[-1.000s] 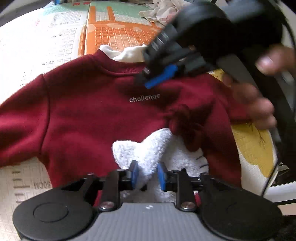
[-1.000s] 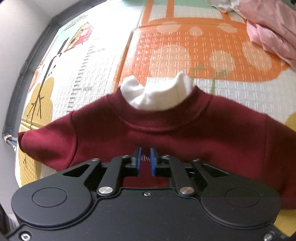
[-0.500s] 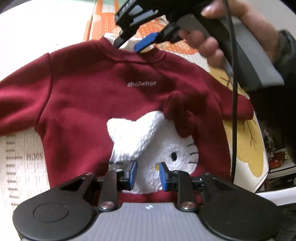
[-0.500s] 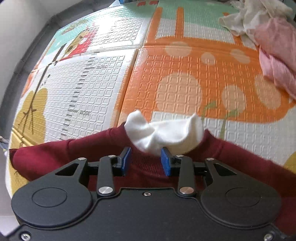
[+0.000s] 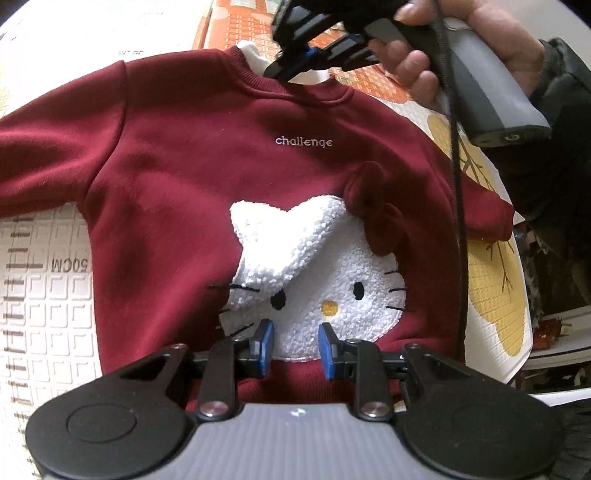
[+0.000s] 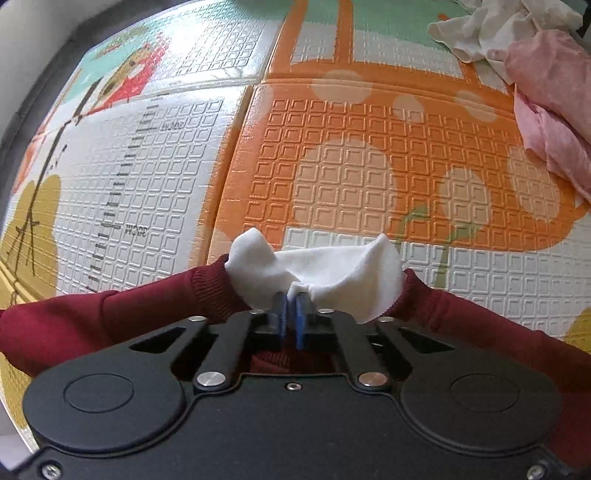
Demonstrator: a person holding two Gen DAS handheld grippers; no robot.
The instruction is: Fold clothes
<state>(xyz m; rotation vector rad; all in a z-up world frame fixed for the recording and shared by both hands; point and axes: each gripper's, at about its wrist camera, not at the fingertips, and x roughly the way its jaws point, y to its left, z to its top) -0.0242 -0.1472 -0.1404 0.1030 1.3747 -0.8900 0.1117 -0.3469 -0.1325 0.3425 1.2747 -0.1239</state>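
A dark red sweatshirt (image 5: 177,177) with a white cat patch (image 5: 325,266) and the word "challenge" lies front up on the play mat (image 5: 44,295), sleeves spread. My left gripper (image 5: 295,341) hovers over the lower edge of the cat patch, its blue pads (image 5: 264,343) apart with flat fabric showing between them. My right gripper (image 6: 291,314) is shut on the white inner collar (image 6: 332,269) at the neckline, which bunches at its pads. In the left wrist view the right gripper (image 5: 284,72) sits at the collar, held by a hand (image 5: 417,70).
A pink cloth (image 6: 554,110) and a crumpled white cloth (image 6: 491,33) lie at the far right of the mat (image 6: 351,166). The mat's right edge (image 5: 517,295) runs just past the sweatshirt's sleeve (image 5: 484,214). A black cable (image 5: 458,221) hangs across that sleeve.
The right gripper left the chest, opened, moved to the neckline and shut on the white collar. The bunched cat patch has flattened out, and more of it shows in front of the left gripper.
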